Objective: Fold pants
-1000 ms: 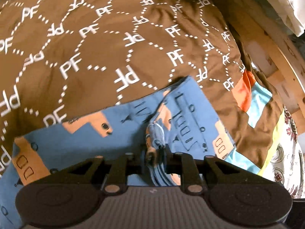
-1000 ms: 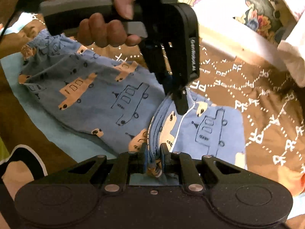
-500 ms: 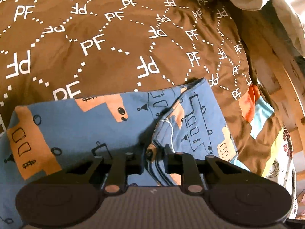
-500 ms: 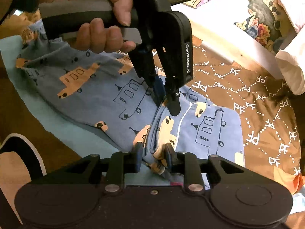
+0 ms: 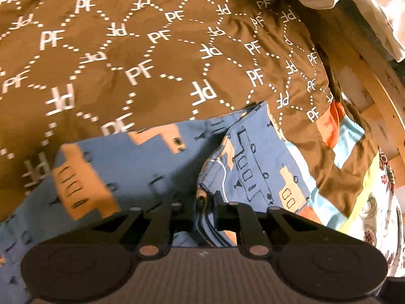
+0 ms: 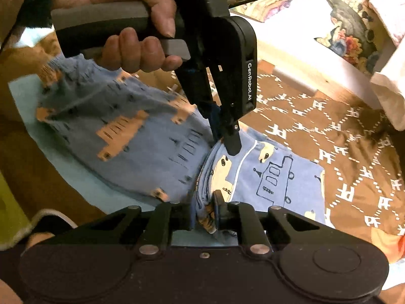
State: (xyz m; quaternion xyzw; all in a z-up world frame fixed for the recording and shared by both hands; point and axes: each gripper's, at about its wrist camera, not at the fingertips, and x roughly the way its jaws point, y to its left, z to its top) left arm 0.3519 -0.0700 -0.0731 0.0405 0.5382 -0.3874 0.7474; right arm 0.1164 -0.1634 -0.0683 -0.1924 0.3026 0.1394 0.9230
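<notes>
The pants (image 6: 141,152) are blue with orange and outlined truck prints, and lie partly folded on a brown bedspread; they also show in the left wrist view (image 5: 141,174). My left gripper (image 5: 206,209) is shut on a bunched fold of the pants. In the right wrist view it (image 6: 222,139) comes down from above, held by a hand, pinching the same fold ridge. My right gripper (image 6: 204,211) is shut on the near end of that fold, at the pants' edge.
The brown bedspread (image 5: 152,50) with white PF lettering covers the bed. A wooden bed frame (image 5: 367,81) and white cloth (image 5: 379,17) stand at the right. A patterned pillow (image 6: 349,33) and white cloth (image 6: 389,86) lie beyond the pants.
Both grippers keep hold of the fold and have carried it farther across the pants; the folded flap now lies flatter and the left part of the pants is drawn along.
</notes>
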